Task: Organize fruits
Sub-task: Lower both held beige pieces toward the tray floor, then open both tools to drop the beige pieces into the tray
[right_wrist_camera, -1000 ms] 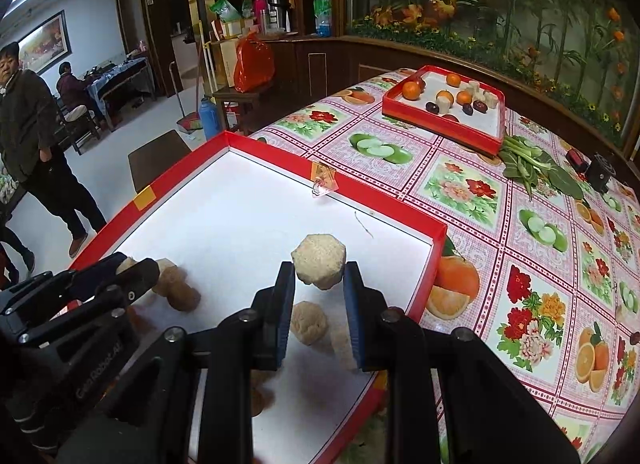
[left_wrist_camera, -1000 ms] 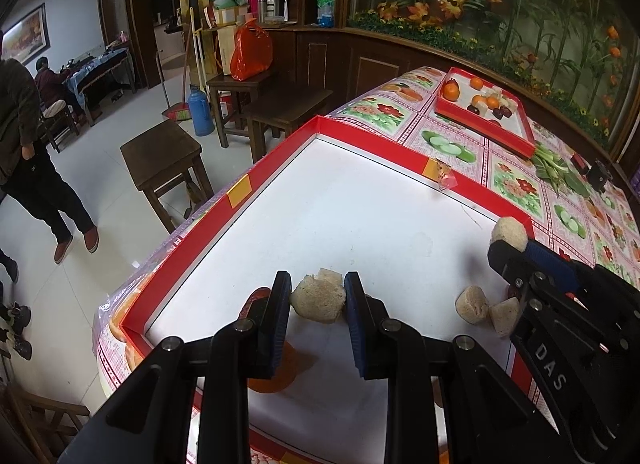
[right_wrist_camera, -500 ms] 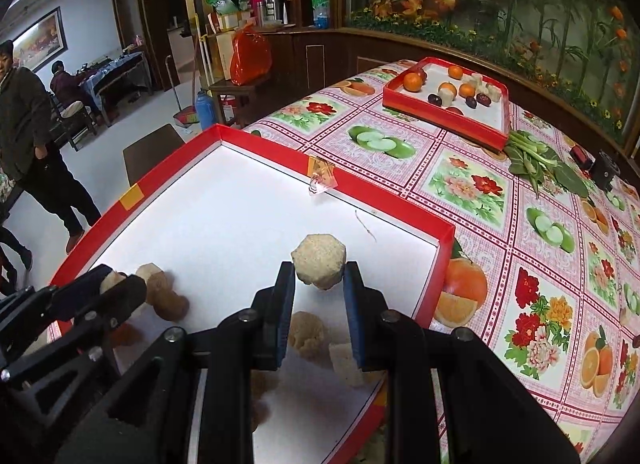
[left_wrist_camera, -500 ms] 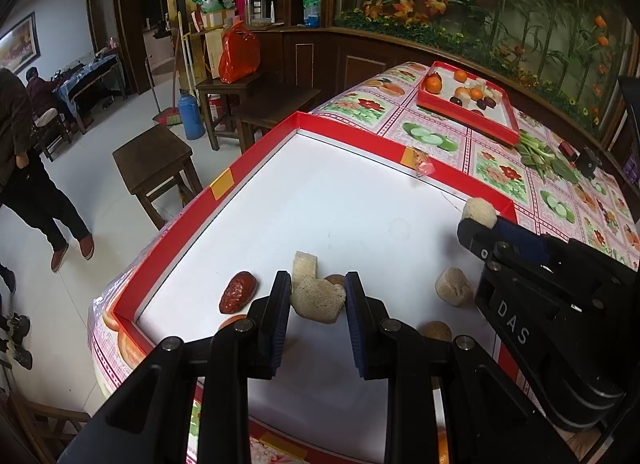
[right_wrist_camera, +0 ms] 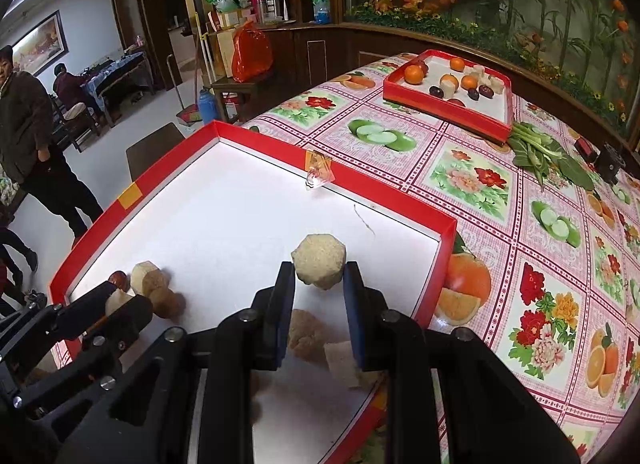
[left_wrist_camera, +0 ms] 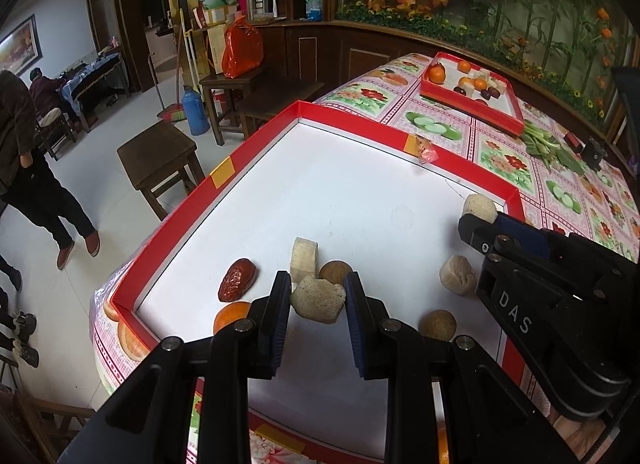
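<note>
My left gripper point(left_wrist_camera: 318, 292) is shut on a pale beige fruit chunk point(left_wrist_camera: 318, 300) and holds it above the near end of the large red-rimmed white tray point(left_wrist_camera: 248, 152). My right gripper point(right_wrist_camera: 318, 274) is shut on a second pale faceted chunk point(right_wrist_camera: 319, 260), raised over the same tray point(right_wrist_camera: 380, 192); it also shows in the left wrist view point(left_wrist_camera: 480, 206). In the tray lie a red date point(left_wrist_camera: 237, 279), an orange point(left_wrist_camera: 232, 316), a beige block point(left_wrist_camera: 304, 258), brown round fruits point(left_wrist_camera: 335, 272) and more beige chunks point(left_wrist_camera: 457, 275).
A smaller red tray point(right_wrist_camera: 444, 104) with oranges, dark fruits and pale cubes stands at the far end of the flowered tablecloth. Green leaves point(right_wrist_camera: 536, 148) lie beside it. Wooden stools point(left_wrist_camera: 160, 156) and a standing person point(left_wrist_camera: 36, 160) are on the floor to the left.
Both grippers have risen and drawn back with their chunks still held. More of the near tray end and its fruits has come into view below them.
</note>
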Tool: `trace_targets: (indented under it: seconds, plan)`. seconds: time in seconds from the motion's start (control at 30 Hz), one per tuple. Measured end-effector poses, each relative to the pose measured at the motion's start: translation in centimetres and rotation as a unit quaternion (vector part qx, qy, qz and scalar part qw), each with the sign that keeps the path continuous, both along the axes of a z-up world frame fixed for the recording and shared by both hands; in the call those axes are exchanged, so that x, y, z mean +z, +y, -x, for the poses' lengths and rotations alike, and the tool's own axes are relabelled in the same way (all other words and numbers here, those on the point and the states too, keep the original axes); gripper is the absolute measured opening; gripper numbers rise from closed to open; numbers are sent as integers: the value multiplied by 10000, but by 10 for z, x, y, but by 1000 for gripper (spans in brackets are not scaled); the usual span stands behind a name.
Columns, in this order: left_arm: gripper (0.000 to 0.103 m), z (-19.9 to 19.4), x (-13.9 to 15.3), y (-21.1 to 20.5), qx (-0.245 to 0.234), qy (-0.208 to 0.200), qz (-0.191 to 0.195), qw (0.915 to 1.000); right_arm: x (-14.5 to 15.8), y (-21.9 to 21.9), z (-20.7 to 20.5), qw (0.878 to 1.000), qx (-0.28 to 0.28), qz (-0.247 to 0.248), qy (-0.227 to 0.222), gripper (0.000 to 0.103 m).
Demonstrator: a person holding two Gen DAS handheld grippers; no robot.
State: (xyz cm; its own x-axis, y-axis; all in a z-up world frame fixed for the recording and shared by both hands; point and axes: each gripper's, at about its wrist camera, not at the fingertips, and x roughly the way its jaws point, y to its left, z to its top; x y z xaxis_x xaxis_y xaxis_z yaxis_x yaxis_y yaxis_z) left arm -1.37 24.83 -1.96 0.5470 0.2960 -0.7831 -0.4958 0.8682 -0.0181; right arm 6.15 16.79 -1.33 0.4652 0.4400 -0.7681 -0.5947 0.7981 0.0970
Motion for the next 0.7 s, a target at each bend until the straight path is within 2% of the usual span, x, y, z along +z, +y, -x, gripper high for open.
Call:
trace_targets:
  seconds: [0.37,0.47,0.5,0.53,0.57,0.6,0.63,0.7]
  plan:
    - [28,-2,-4,9,66,68,213,9997,-3,1,0,9999,7,91,52,27]
    - [39,2,-2,9,110,8,220,9997,-4,3,0,9999,11,155,49,27]
    - [47,3,-1,9,146,-4,182,9997,-3,3,0,9998,16,164,60,28]
    - [56,4,1,9,178,-15,147,9997,-3,3,0,9998,22,166,58,33]
    - [60,5,2,8,195,-48,120,9997,-1,3,1,9999,14,167,31,38]
    - [63,6,4,7,188,-83,98,9997,0,2,2,9999,5,156,5,47]
    - [63,6,5,7,183,-97,77,9998,2,0,3,9999,4,138,-22,50]
    - [63,6,7,5,167,-89,78,9998,5,-3,4,9999,-16,121,-65,50]
